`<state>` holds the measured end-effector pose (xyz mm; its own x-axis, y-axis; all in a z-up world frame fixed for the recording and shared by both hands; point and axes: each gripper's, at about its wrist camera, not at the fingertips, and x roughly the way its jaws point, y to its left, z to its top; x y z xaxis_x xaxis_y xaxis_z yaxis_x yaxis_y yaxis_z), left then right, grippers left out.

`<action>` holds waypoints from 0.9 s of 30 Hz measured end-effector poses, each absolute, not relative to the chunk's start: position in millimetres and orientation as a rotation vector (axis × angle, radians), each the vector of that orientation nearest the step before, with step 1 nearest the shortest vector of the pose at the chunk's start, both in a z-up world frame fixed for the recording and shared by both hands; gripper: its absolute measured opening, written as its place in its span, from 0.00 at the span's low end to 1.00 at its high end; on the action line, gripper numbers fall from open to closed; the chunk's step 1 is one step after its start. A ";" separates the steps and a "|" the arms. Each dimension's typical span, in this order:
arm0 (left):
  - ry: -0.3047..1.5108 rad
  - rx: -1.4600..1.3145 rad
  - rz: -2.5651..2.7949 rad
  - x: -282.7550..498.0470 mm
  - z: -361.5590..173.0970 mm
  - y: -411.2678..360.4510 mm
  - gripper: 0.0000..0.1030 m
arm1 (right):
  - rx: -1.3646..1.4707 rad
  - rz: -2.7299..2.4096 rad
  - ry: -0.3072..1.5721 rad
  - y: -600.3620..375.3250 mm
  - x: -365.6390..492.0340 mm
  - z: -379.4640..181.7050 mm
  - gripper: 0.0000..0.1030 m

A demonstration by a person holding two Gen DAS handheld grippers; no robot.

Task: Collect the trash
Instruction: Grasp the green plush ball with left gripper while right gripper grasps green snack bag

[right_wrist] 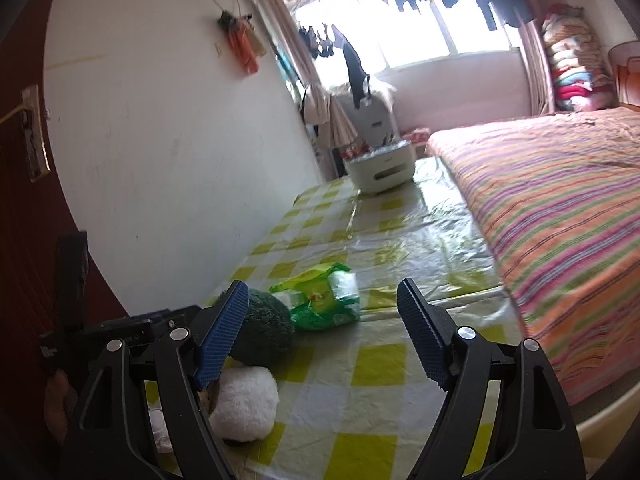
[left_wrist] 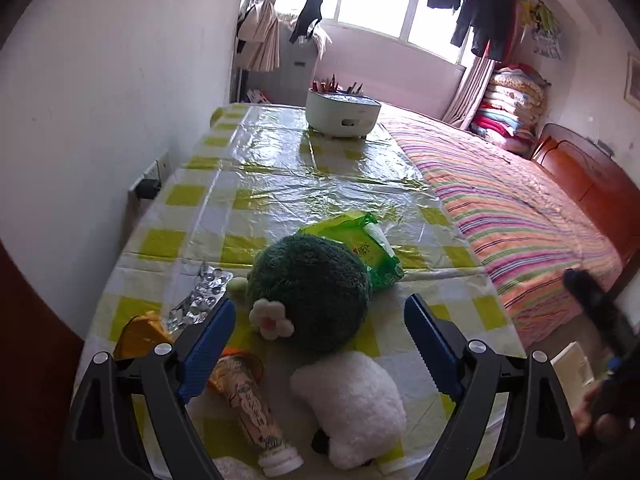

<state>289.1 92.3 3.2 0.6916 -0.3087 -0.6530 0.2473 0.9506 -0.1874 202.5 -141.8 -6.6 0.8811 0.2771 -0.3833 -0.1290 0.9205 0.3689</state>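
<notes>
Both grippers, left gripper (left_wrist: 320,316) and right gripper (right_wrist: 320,304), gape empty over one green packet (left_wrist: 360,248), one tube (left_wrist: 252,412) (near), one foil sheet (left_wrist: 200,296).

plush toy (left_wrist: 312,292) on checked tablecloth (left_wrist: 280,184) | white pot (left_wrist: 342,114) far end | striped bed (left_wrist: 520,220) beside

We're over the checked table (right_wrist: 360,364) with the right gripper (right_wrist: 320,312) spread wide and empty. Ahead lies a green wrapper (right_wrist: 324,296), touching a dark green plush (right_wrist: 268,320); a white plush (right_wrist: 244,404) sits nearer, left.
</notes>
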 end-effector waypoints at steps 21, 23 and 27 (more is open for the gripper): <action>0.836 -0.041 -0.315 331.7 -34.7 83.8 0.52 | 0.329 0.271 0.668 -112.9 314.3 -43.1 0.76; 0.835 -0.059 -0.317 332.6 -33.8 86.7 0.49 | 0.308 0.273 0.699 -105.2 327.4 -51.1 0.76; 0.829 -0.065 -0.323 331.1 -33.8 89.1 0.45 | 0.304 0.242 0.767 -97.8 358.2 -69.6 0.76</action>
<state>331.1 89.0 -33.8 0.6294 -0.3074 -0.7137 0.2569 0.9491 -0.1823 358.2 -97.8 -69.6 0.6963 0.3224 -0.6412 -0.1034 0.9292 0.3549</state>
